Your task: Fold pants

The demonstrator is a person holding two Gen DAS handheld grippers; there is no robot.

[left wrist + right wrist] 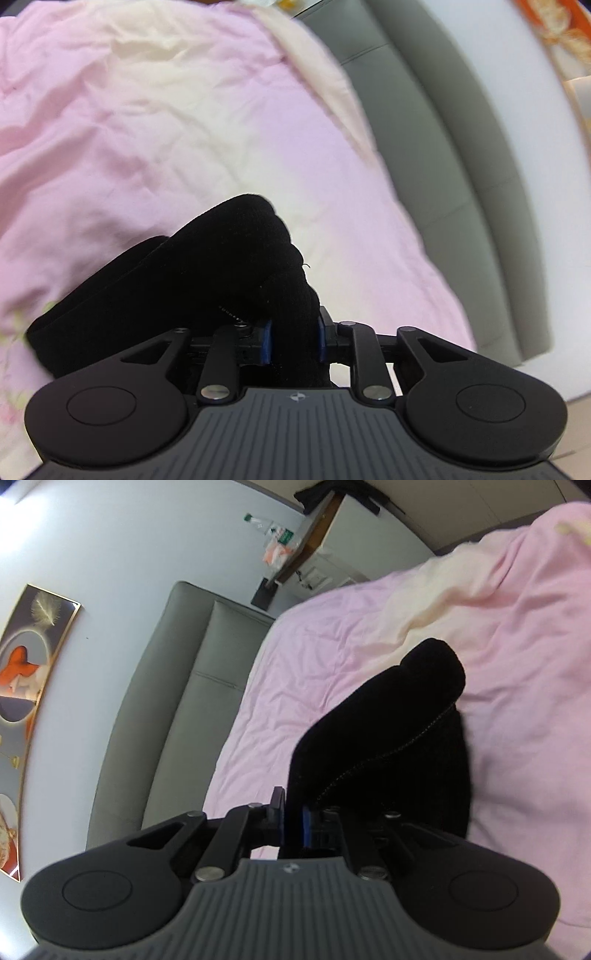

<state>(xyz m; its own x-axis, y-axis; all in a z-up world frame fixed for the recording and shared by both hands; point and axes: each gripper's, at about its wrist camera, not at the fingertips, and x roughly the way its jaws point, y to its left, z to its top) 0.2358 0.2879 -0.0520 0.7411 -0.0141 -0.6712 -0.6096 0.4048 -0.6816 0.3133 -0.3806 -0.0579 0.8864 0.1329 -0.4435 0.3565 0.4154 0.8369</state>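
Both tongs, left gripper (294,341) and right gripper (293,821), clamped on bunched black knit pants (221,266) over wrinkled pink sheet (129,140).

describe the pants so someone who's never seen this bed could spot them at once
A bed with a pink sheet stands against a grey padded headboard. Above the sheet hang the pants, bunched black fabric with one pale line of stitching, the only dark thing against the pink.

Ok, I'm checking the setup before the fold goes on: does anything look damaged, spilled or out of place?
Nothing looks damaged or spilled. The black pants hang bunched from both grippers, the left gripper and right gripper each clamped on a fold. The pink bedsheet beneath is only rumpled. The gray headboard looks intact.
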